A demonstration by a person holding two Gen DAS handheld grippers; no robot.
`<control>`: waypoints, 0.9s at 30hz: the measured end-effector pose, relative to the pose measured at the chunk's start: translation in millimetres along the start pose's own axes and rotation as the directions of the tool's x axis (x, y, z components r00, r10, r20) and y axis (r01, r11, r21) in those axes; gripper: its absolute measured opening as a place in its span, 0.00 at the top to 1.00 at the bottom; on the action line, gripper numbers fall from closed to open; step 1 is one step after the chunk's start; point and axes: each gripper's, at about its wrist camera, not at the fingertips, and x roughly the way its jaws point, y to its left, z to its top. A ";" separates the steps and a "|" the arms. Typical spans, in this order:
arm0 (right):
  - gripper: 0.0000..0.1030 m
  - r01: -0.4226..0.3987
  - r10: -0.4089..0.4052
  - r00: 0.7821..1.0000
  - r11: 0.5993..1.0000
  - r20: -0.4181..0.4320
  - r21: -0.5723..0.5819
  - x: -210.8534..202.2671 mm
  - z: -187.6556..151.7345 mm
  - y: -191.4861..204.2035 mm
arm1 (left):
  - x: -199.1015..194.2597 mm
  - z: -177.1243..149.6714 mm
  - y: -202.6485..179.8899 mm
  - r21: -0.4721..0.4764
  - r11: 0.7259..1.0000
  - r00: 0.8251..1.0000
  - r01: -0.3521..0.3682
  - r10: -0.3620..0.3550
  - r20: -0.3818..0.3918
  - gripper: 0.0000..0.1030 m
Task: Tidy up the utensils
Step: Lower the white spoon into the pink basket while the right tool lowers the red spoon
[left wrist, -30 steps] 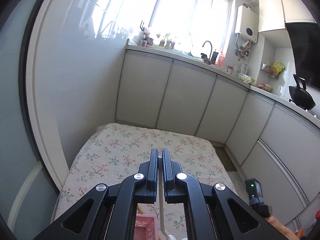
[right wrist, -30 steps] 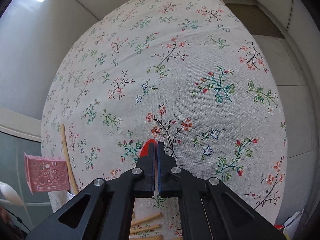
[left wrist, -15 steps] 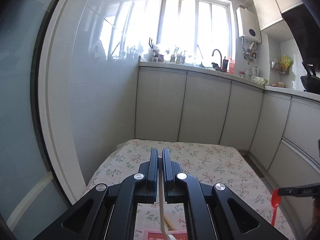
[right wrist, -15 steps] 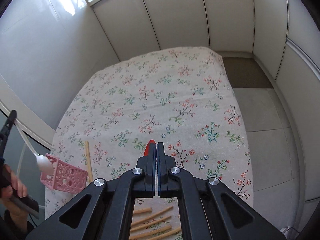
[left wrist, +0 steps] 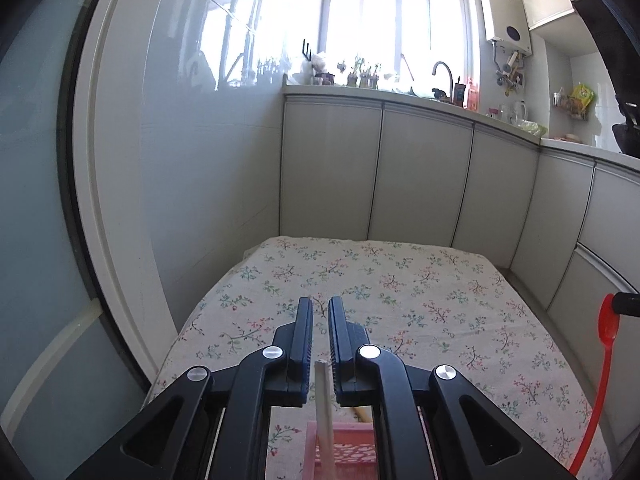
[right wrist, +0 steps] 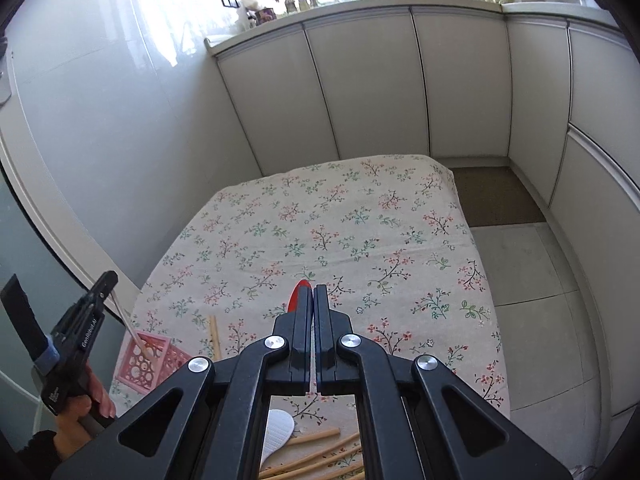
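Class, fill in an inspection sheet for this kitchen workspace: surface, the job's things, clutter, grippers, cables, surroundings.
Surface: floral tablecloth over a low table.
Job's things: pink basket with a white utensil standing in it; red spoon; wooden chopsticks, one beside the basket; white paddle.
Clutter: nothing seen.
Grippers: left gripper jaws opening, white utensil between them, pads off it; right gripper shut on the red spoon.
Cables: nothing seen.
Surroundings: white cabinets, window, tap.
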 end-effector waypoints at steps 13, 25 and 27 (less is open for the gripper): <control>1.00 0.020 -0.011 0.965 0.999 0.262 -0.032 -40.3 13.5 76.3 | -59.0 28.6 33.6 -0.108 0.994 0.981 -0.030 0.009 -0.192 0.24; 1.00 0.151 -0.035 0.924 0.948 0.381 -0.279 21.5 -16.5 186.8 | -57.2 8.0 86.2 -0.148 0.956 0.907 -0.253 0.181 -0.381 0.21; 1.00 0.194 -0.051 0.918 0.923 0.394 -0.333 35.7 -26.1 197.7 | -53.6 4.0 91.1 -0.153 0.954 0.898 -0.256 0.176 -0.403 0.21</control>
